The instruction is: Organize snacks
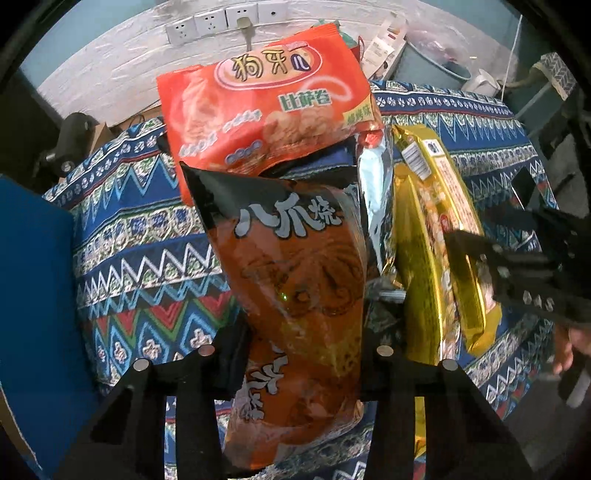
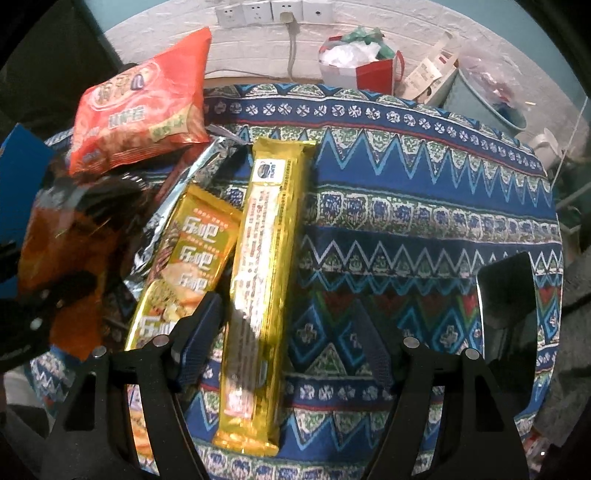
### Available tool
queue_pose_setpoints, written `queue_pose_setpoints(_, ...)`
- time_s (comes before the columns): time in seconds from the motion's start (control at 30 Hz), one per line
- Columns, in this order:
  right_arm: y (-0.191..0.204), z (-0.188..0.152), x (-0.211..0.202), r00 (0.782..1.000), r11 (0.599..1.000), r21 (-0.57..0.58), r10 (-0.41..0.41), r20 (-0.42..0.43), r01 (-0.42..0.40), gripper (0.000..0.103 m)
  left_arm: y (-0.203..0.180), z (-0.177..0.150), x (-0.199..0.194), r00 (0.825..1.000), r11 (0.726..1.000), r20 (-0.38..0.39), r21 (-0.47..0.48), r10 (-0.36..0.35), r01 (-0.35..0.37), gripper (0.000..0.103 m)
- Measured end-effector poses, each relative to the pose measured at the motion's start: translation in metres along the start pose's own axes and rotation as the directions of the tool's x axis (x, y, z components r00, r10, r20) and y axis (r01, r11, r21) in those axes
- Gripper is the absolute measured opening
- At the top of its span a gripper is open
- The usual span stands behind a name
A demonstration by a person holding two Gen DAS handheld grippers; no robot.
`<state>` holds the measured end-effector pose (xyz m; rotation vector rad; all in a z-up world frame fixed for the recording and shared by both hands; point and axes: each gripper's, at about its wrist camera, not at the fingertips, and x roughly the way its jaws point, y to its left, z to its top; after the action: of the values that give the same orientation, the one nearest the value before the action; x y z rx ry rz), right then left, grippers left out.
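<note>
While the left hand-held gripper (image 1: 303,354) pinches the brown-orange snack bag (image 1: 295,295) between its fingers, the right hand-held gripper (image 2: 284,339) stands wide open around the long gold packet (image 2: 262,277), not pressing it. Both snacks lie on the patterned blue cloth (image 2: 424,221) over the counter, near a red bag (image 1: 266,103).

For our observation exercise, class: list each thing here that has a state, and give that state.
Left gripper: shut on brown bag.
Right gripper: open, astride gold bar.
Brown bag: sealed, gripped at its sides.
Red bag: sealed, resting atop other packs.
Gold bar: sealed, flat, label side up.
Yellow pack: sealed, front up, beside gold bar.
Silver bag: lying partly under other packs.
Plug: in its socket.
</note>
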<state>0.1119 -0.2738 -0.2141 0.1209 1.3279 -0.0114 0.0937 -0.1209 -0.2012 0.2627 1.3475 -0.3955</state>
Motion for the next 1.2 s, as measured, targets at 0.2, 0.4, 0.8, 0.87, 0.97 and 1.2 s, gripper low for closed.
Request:
queue_pose_setpoints(0.2,0.004,0.003,0.009,1.000,1.000,-0.011,-0.017,-0.001,0.017,0.063,0.017,-0.014,-0.006,1.000,1.000,0.001,-0.016,0.006,-0.006,0.044)
queue_pose_setpoints(0.4,0.011,-0.001,0.019,0.999,0.998,-0.041,-0.039,0.009,0.040,0.047,0.028,-0.019,-0.011,1.000,1.000,0.010,-0.030,0.006,-0.006,0.044)
queue_pose_setpoints(0.8,0.014,-0.020,-0.008,0.998,0.997,-0.055,-0.048,0.043,0.051,0.030,0.026,-0.021,-0.043,0.998,1.000,0.061,-0.031,0.008,-0.006,0.044)
queue_pose_setpoints(0.87,0.012,-0.019,-0.016,0.998,0.998,-0.047,-0.040,0.056,0.043,0.030,0.026,-0.023,-0.048,0.997,1.000,0.071,-0.024,0.017,-0.016,0.044)
queue_pose_setpoints(0.97,0.012,-0.017,-0.027,0.996,0.999,-0.040,-0.030,0.078,0.033,0.030,0.022,-0.024,-0.053,0.996,0.999,0.084,-0.018,0.036,-0.034,0.044)
queue_pose_setpoints(1.2,0.017,-0.019,-0.053,0.993,0.999,-0.041,-0.015,0.115,0.020,0.030,0.028,-0.027,-0.067,0.992,0.998,0.112,-0.033,0.051,-0.047,0.044)
